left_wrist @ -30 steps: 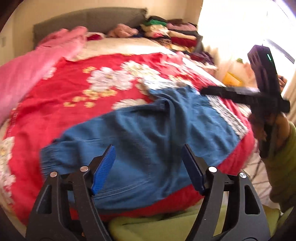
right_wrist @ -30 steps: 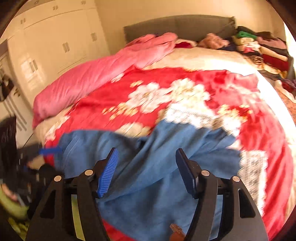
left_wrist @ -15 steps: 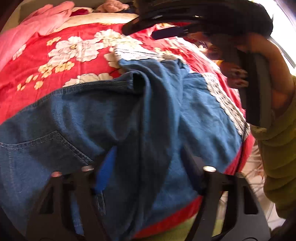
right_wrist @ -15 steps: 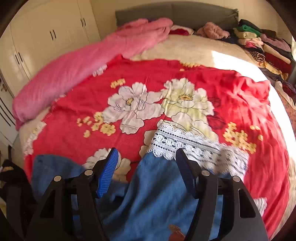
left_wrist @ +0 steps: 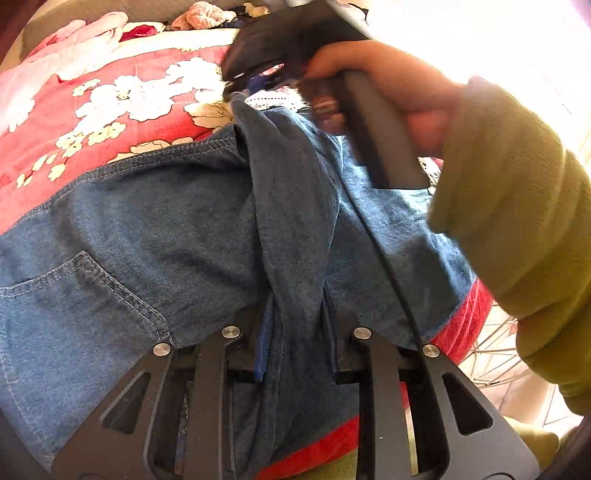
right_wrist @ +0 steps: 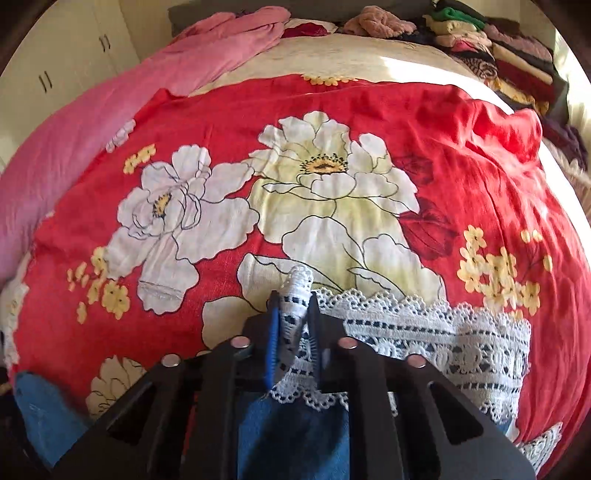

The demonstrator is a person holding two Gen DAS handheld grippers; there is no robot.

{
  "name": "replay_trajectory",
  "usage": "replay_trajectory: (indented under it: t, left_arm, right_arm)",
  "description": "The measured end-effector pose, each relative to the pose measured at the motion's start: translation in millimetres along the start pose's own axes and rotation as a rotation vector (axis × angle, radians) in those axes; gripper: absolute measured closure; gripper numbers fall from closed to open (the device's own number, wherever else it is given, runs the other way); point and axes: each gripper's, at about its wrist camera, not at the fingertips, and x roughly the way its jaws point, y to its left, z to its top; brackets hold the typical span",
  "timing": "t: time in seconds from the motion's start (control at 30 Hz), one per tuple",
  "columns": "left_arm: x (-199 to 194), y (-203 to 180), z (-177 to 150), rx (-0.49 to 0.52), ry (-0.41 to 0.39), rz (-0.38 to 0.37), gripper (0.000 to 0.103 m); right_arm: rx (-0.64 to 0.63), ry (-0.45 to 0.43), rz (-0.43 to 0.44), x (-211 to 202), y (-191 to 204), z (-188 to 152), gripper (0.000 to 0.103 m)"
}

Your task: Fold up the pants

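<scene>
Jeans [left_wrist: 155, 229] lying across the red flowered bedspread [right_wrist: 461, 155]; left tongs [left_wrist: 297, 332] pinching a denim fold at six o'clock; right tongs [right_wrist: 293, 325] clamping the lace hem [right_wrist: 436, 332], pink blanket [right_wrist: 110, 110] at ten o'clock.

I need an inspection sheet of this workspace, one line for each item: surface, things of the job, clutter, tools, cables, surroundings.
Surface: bed with red floral cover, wrinkled at its far right corner.
Job's things: blue denim pants lie on the cover; white lace hem at the leg end.
Clutter: pink blanket along the left side; stacked clothes at the far right.
Tools: left tool shut on a raised denim fold; right tool shut on the lace hem.
Cables: thin black cable runs across the denim.
Surroundings: white wardrobe at left; grey headboard behind.
</scene>
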Motion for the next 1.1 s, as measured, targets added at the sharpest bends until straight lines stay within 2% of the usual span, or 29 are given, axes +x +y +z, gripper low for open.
replay_trajectory:
  t: [0.13, 0.27, 0.43, 0.47, 0.5, 0.53, 0.57, 0.83, 1.1]
  left_arm:
    - [-5, -2, -1, 0.013, -0.01, 0.003, 0.086]
    - [-10, -6, 0, 0.029, -0.026, 0.027, 0.072]
    - [-15, -11, -1, 0.045, -0.046, 0.066, 0.071]
    - [-17, -12, -1, 0.05, -0.049, 0.073, 0.075]
    - [-19, -13, -1, 0.057, -0.057, 0.089, 0.083]
    - [-21, -14, -1, 0.064, -0.061, 0.096, 0.1]
    - [-21, -11, 0, 0.07, -0.062, 0.099, 0.102]
    - [-36, -23, -6, 0.153, -0.066, 0.139, 0.103]
    - [-28, -20, -18, 0.155, 0.0, 0.153, 0.103]
  right_arm:
    - [0.03, -0.086, 0.011, -55, -29, -19, 0.094]
    - [0.058, -0.155, 0.002, -108, -59, -47, 0.094]
    - [0.106, -0.201, -0.015, -158, -89, -84, 0.094]
    - [0.113, -0.208, -0.019, -167, -94, -93, 0.094]
    - [0.12, -0.213, -0.026, -177, -99, -102, 0.094]
    - [0.127, -0.218, -0.029, -182, -102, -109, 0.094]
    - [0.135, -0.218, -0.031, -190, -107, -117, 0.094]
    - [0.188, -0.186, -0.025, -222, -122, -189, 0.094]
    - [0.279, -0.083, 0.0, -198, -138, -241, 0.094]
